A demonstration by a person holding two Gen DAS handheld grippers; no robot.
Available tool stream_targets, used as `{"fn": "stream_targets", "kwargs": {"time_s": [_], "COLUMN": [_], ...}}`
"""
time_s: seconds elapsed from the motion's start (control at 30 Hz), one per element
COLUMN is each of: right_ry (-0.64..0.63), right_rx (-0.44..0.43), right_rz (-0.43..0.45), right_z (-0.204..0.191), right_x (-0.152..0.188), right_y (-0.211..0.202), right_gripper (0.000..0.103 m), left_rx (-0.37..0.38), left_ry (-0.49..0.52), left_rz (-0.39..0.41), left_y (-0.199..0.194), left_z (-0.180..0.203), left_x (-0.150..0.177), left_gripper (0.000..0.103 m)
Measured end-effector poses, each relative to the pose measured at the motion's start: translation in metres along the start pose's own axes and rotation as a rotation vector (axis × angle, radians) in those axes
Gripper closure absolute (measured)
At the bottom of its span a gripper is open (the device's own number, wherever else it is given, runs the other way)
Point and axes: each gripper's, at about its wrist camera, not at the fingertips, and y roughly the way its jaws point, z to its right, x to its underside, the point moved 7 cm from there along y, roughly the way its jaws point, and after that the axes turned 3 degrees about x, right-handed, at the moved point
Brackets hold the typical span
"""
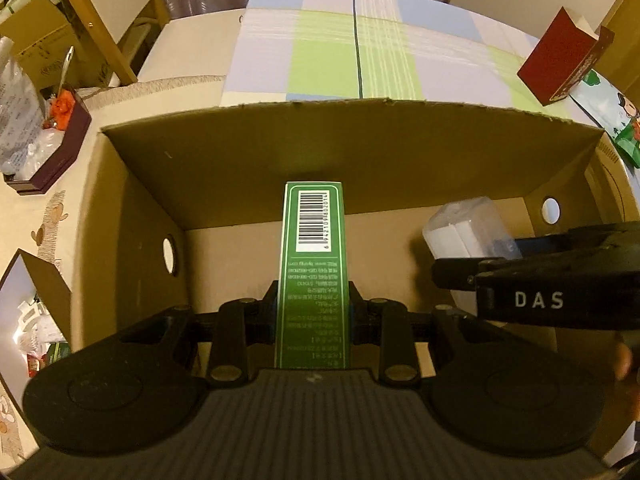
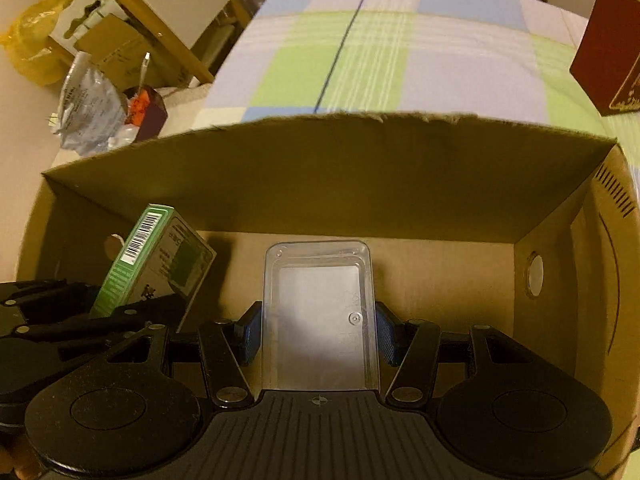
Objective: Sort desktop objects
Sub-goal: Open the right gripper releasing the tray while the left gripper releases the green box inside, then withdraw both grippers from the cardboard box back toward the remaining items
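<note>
My left gripper point(image 1: 313, 308) is shut on a green box with a barcode point(image 1: 314, 256) and holds it inside an open cardboard box point(image 1: 352, 120). My right gripper point(image 2: 318, 332) is shut on a clear plastic case with white contents point(image 2: 318, 312), also inside the cardboard box point(image 2: 360, 160). In the right wrist view the green box point(image 2: 160, 256) shows at the left, tilted, with the left gripper under it. In the left wrist view the clear case point(image 1: 464, 232) shows at the right, held by the right gripper point(image 1: 460, 276).
A dark red box point(image 1: 560, 64) stands at the right on a checked cloth point(image 1: 360, 48). A dark tray with orange items and crinkled plastic bags point(image 1: 48, 136) lies left of the cardboard box. A wooden chair point(image 2: 168, 12) and cardboard boxes stand at the back left.
</note>
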Motion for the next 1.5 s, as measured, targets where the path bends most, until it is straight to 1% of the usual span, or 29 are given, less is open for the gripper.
{"fn": "stream_targets", "kwargs": {"time_s": [0.2,0.23,0.27,0.3,0.33,0.43,0.53,0.67,0.83,0.87,0.9,0.97,1.03,1.1,1.17,1.3,1.5], "right_ry": [0.008,0.002,-0.005,-0.012,-0.024,-0.04,-0.047,-0.1,-0.113,-0.117,-0.121,-0.13,-0.138,-0.147,-0.164,-0.185,-0.172], "right_rx": [0.011,0.018,0.026,0.034,0.043,0.025,-0.003,0.021,0.016,0.015,0.014,0.01,0.011,0.02,0.042,0.077,0.091], "right_rz": [-0.013,-0.014,-0.016,-0.018,-0.003,-0.003,-0.024,-0.049,-0.067,-0.065,-0.062,-0.051,-0.033,-0.016,0.0,0.028,0.06], "right_z": [0.009,0.01,0.011,0.011,0.012,0.012,0.014,0.01,0.005,0.003,0.002,-0.001,-0.003,-0.006,-0.008,-0.011,-0.007], "right_x": [-0.001,-0.001,-0.001,-0.001,-0.001,0.003,0.01,0.02,0.031,0.034,0.036,0.04,0.044,0.047,0.052,0.063,0.079], "right_y": [0.006,0.006,0.006,0.006,0.004,-0.001,-0.01,-0.017,-0.031,-0.034,-0.038,-0.046,-0.055,-0.061,-0.068,-0.078,-0.093], "right_gripper": [0.048,0.045,0.024,0.013,0.01,0.01,0.01,0.01,0.01,0.01,0.01,0.01,0.01,0.01,0.01,0.01,0.01], "left_rx": [0.004,0.006,0.007,0.004,0.0,-0.012,-0.004,0.007,0.015,0.017,0.017,0.01,-0.002,0.008,0.021,0.008,-0.006], "left_ry": [-0.003,-0.002,-0.002,-0.005,-0.009,-0.015,-0.015,-0.007,-0.011,-0.013,-0.012,-0.006,-0.001,-0.014,-0.027,-0.024,-0.019], "left_rz": [-0.013,-0.018,-0.023,-0.023,-0.022,-0.021,-0.007,-0.007,-0.007,-0.005,-0.003,0.006,0.019,0.025,0.031,0.059,0.093], "left_y": [0.01,0.012,0.013,0.014,0.014,0.01,0.001,-0.008,-0.021,-0.025,-0.029,-0.038,-0.046,-0.053,-0.06,-0.075,-0.094], "left_z": [-0.003,-0.003,-0.003,-0.004,-0.005,-0.007,-0.008,-0.006,-0.001,0.001,0.002,0.005,0.007,0.007,0.007,0.01,0.016], "left_x": [-0.005,-0.006,-0.007,-0.007,-0.007,-0.007,-0.004,0.001,0.011,0.013,0.015,0.02,0.024,0.029,0.033,0.04,0.053], "left_gripper": [0.077,0.077,0.076,0.07,0.062,0.052,0.048,0.047,0.043,0.041,0.037,0.034,0.028,0.025,0.025,0.022,0.022]}}
